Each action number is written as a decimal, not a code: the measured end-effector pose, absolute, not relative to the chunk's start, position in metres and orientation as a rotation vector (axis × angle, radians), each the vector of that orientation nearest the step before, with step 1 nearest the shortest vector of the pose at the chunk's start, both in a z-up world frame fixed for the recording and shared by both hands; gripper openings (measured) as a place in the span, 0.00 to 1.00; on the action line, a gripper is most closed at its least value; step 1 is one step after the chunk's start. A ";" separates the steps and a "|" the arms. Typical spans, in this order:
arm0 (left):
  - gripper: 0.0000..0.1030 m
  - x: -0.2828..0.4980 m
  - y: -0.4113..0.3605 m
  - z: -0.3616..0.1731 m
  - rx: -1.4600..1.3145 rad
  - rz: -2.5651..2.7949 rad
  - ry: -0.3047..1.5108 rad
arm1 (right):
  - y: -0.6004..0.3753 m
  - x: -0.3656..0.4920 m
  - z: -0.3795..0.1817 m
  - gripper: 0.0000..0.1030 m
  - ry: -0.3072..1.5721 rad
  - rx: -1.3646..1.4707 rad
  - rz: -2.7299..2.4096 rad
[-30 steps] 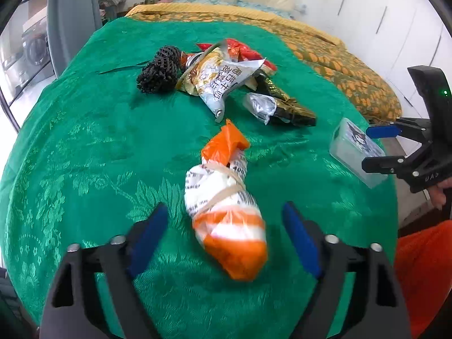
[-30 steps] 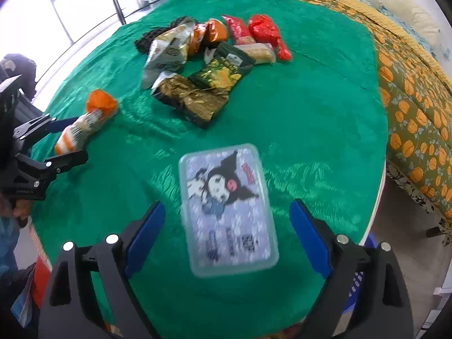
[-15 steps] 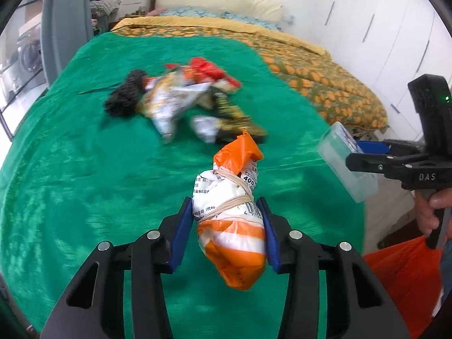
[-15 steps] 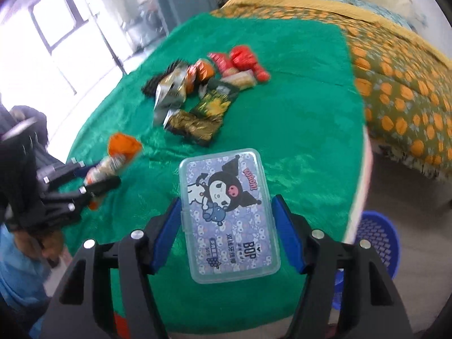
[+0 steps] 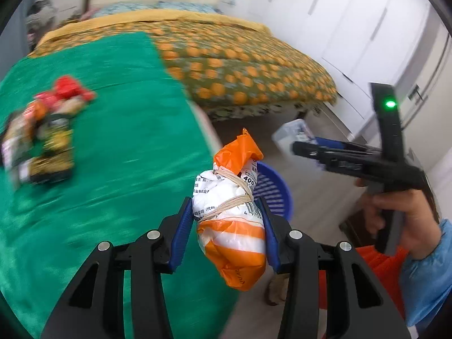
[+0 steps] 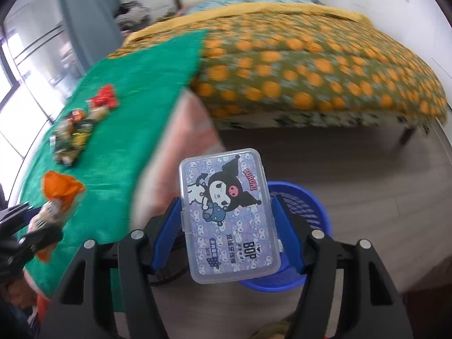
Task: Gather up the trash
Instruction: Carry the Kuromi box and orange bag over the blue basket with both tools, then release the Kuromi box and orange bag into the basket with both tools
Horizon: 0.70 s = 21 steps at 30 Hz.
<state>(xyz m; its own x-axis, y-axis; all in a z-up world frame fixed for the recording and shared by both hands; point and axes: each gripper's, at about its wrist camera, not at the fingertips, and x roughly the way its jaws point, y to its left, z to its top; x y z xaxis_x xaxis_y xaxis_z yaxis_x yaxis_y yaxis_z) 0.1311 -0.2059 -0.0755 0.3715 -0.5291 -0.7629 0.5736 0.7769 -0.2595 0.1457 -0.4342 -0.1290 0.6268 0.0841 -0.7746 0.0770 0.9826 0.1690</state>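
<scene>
My left gripper (image 5: 228, 227) is shut on an orange-and-white plastic bundle (image 5: 231, 226) tied with rubber bands, held in the air past the edge of the green-covered table (image 5: 113, 155). My right gripper (image 6: 226, 226) is shut on a clear plastic box (image 6: 228, 217) with a cartoon label, held just above a blue basket (image 6: 305, 206) on the floor. That blue basket (image 5: 271, 189) shows behind the bundle in the left wrist view. The right gripper (image 5: 316, 147) with the box (image 5: 291, 132) appears there too, in a person's hand (image 5: 395, 212). The bundle (image 6: 56, 197) also shows at the left of the right wrist view.
A pile of snack wrappers (image 5: 42, 135) lies on the green cloth; the same wrappers (image 6: 76, 130) show in the right wrist view. A bed with an orange-dotted cover (image 6: 310, 65) stands behind. White cupboards (image 5: 353, 28) line the right wall. Grey floor (image 6: 367, 169) surrounds the basket.
Both grippers closed on their objects, lifted them off the table and swung right, beyond the table's edge toward the blue basket. The wrapper pile stayed put.
</scene>
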 end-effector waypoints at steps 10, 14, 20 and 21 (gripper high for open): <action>0.44 0.144 -0.342 -0.149 0.174 -0.730 1.071 | -0.526 0.152 -0.189 0.62 0.929 0.322 -0.111; 0.44 0.159 -0.372 -0.183 0.161 -0.707 1.128 | -0.541 0.160 -0.205 0.62 0.946 0.355 -0.118; 0.44 0.188 -0.397 -0.225 0.157 -0.660 1.169 | -0.559 0.177 -0.229 0.62 0.969 0.410 -0.123; 0.44 0.190 -0.397 -0.227 0.158 -0.655 1.169 | -0.563 0.179 -0.233 0.62 0.972 0.423 -0.126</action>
